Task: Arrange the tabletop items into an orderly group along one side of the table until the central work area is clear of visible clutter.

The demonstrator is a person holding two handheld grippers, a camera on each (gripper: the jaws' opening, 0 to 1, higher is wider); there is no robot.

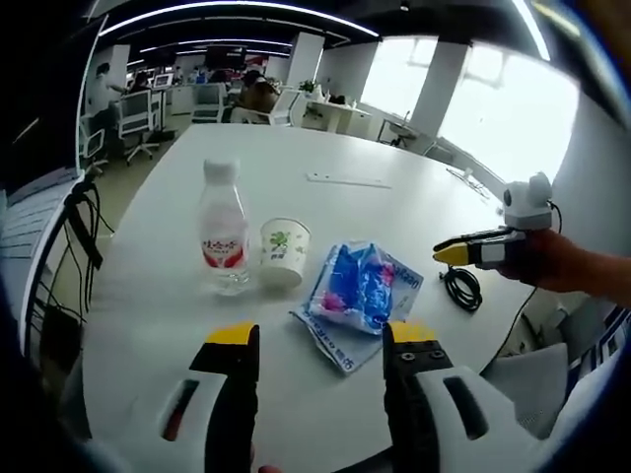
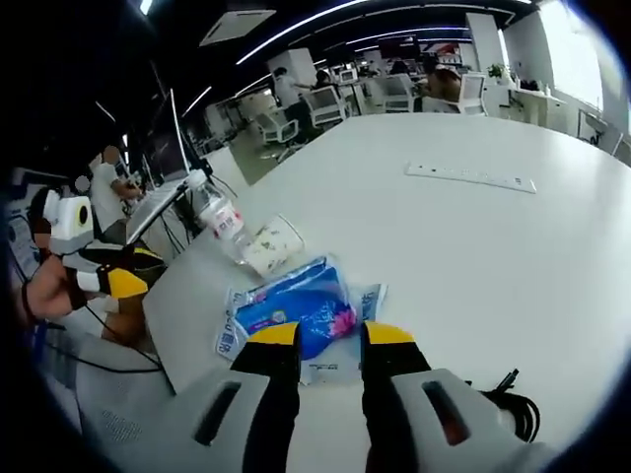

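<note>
A: What is seen nearest in the left gripper view?

B: The left claw is held released, its yellow-tipped jaws spread apart above the white surface, with nothing between them. Just past the jaw tips a blue tissue pack is laid flat, one corner pointing back toward the claw.

A: And beyond the pack?

B: A paper cup is stood upright just beside the pack, and a clear water bottle with a red label is stood close beside the cup, a narrow gap being left. The three are grouped together; broad bare surface is left on all sides, out to the curved far rim.

A: What is shown in the right gripper view?

B: The right claw is also held released, its jaws parted and hung directly over the pack, not closed on it. The pack is seen near the surface's edge, with cup and bottle lined up along that same edge.

A: Anything farther off?

B: A coiled black cable is seen near the opposite edge, and a long white strip is laid well apart, with open surface between.
</note>
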